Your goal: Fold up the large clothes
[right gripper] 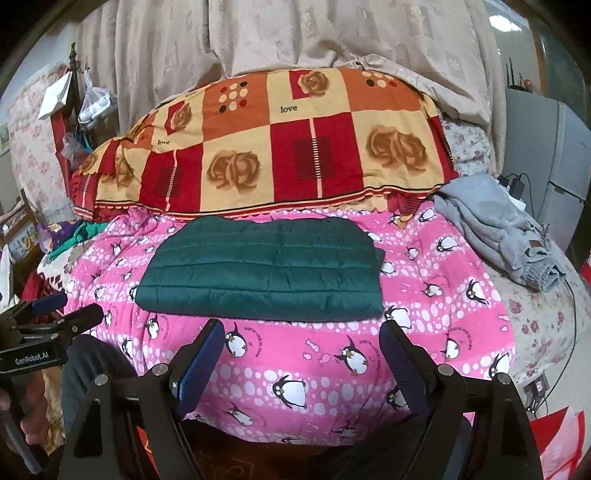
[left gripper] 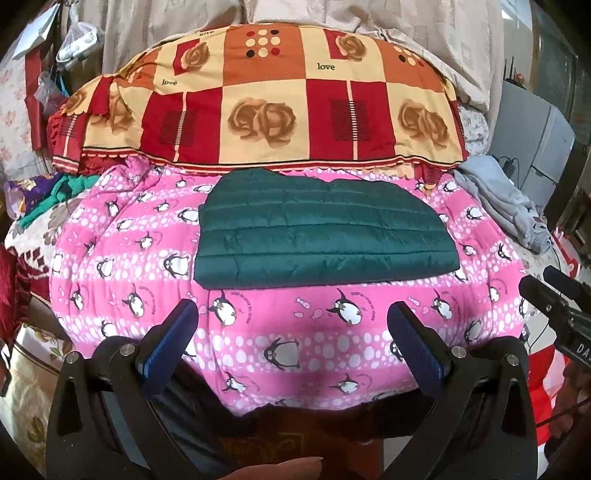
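A dark green quilted jacket (left gripper: 317,232) lies folded into a flat rectangle on the pink penguin-print quilt (left gripper: 280,332); it also shows in the right wrist view (right gripper: 262,269). My left gripper (left gripper: 293,314) is open and empty, hovering over the quilt short of the jacket's near edge. My right gripper (right gripper: 303,332) is open and empty, also just short of the jacket's near edge. The right gripper shows at the right edge of the left wrist view (left gripper: 554,291), and the left gripper shows at the left edge of the right wrist view (right gripper: 55,314).
A red, orange and cream rose-print blanket (left gripper: 266,99) is piled behind the jacket. A crumpled grey garment (right gripper: 495,229) lies at the right of the bed. More clothes (left gripper: 55,192) lie at the left. A beige curtain (right gripper: 280,33) hangs behind.
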A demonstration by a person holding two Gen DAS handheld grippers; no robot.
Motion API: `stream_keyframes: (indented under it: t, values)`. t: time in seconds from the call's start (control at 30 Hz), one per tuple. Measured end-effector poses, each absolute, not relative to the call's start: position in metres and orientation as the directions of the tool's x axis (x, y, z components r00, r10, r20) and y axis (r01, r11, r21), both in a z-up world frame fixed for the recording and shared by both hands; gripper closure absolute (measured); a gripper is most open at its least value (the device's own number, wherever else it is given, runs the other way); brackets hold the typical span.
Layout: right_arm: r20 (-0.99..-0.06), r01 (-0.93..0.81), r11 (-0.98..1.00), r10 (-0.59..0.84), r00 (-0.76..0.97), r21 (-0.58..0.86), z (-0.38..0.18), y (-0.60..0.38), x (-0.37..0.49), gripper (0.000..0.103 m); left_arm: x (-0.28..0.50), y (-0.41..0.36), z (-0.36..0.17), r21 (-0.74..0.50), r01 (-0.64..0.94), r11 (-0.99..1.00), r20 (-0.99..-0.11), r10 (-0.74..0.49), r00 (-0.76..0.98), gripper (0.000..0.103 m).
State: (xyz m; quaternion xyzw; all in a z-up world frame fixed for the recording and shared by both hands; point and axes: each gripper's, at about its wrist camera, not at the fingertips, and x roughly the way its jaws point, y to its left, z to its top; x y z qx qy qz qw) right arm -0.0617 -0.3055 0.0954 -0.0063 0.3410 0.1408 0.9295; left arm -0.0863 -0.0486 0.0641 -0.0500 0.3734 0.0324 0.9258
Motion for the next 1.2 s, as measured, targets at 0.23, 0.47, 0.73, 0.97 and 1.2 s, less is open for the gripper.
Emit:
stream_keyframes:
  t: [0.23,0.47,0.73,0.97,1.2]
  values:
    - [-0.639,-0.267,0.961,0.251,0.727,0.074,0.093,-0.301,-0.061,0.019,-0.084,-0.046,0.06,-0.075,-0.103,0.992,-0.701,0.021,0.713,0.0]
    - [-0.638,-0.269,0.96,0.253,0.727,0.073,0.092,-0.3,-0.061,0.019,-0.085,-0.046,0.059,-0.077,-0.103,0.992,-0.701,0.02,0.713,0.0]
    - [-0.637,-0.277,0.958,0.262,0.725,0.079,0.09,-0.297,-0.063,0.019,-0.085,-0.045,0.057,-0.079,-0.109,0.991,-0.703,0.022,0.711,0.0]
    - [-0.639,-0.279,0.957,0.263,0.723,0.077,0.09,-0.294,-0.063,0.019,-0.086,-0.044,0.056,-0.083,-0.112,0.99,-0.703,0.021,0.711,0.0]
    - [-0.641,-0.286,0.955,0.268,0.719,0.079,0.087,-0.292,-0.063,0.019,-0.089,-0.046,0.055,-0.079,-0.118,0.99,-0.688,0.032,0.725,0.0]
